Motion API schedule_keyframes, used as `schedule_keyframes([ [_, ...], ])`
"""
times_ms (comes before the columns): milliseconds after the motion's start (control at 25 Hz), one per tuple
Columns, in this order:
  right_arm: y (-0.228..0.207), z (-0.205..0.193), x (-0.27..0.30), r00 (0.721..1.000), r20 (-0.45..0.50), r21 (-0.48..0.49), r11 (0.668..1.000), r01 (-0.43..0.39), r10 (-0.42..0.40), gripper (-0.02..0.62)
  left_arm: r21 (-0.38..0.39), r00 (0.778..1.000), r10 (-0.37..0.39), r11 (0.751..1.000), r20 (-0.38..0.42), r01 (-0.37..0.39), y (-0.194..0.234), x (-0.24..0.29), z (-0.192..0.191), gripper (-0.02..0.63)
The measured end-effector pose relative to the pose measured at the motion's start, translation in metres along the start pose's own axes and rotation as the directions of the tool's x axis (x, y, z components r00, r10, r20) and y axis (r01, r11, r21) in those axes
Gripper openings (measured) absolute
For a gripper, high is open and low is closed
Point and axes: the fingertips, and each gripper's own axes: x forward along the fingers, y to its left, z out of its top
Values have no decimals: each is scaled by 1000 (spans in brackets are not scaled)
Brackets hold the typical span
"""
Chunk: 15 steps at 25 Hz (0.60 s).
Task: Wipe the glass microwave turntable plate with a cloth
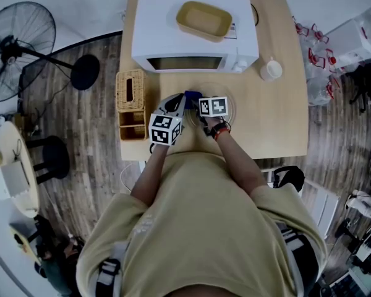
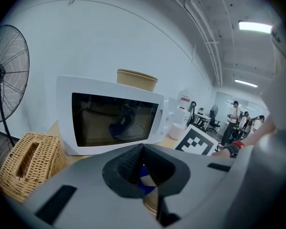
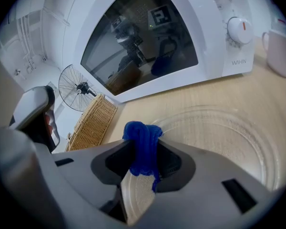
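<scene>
On the desk [image 1: 278, 119], at six o'clock from the microwave [image 1: 173, 30], lies the glass plate [image 3: 219, 132]. My right tongs [image 3: 143, 163] clench the blue cloth [image 3: 142, 147] over its rim, and my left tongs [image 2: 144, 168] are pressed together.

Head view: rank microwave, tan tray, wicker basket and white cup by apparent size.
1. Microwave, clearly largest.
2. Tan tray and wicker basket: look alike; the tray sits nearer the camera, so unranked.
3. White cup, smallest.

Even, bright indoor light from a ceiling strip light [image 2: 255, 26]; fisheye bending and dark vignette at edges; near jaws soft
</scene>
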Motion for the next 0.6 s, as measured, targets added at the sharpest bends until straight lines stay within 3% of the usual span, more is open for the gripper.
schedule_keyframes([
  [600,-9,2,-5,999,1,-55,997,47,-47,160,8,1000,-11,1000,-16,11,-6,8,-7,18],
])
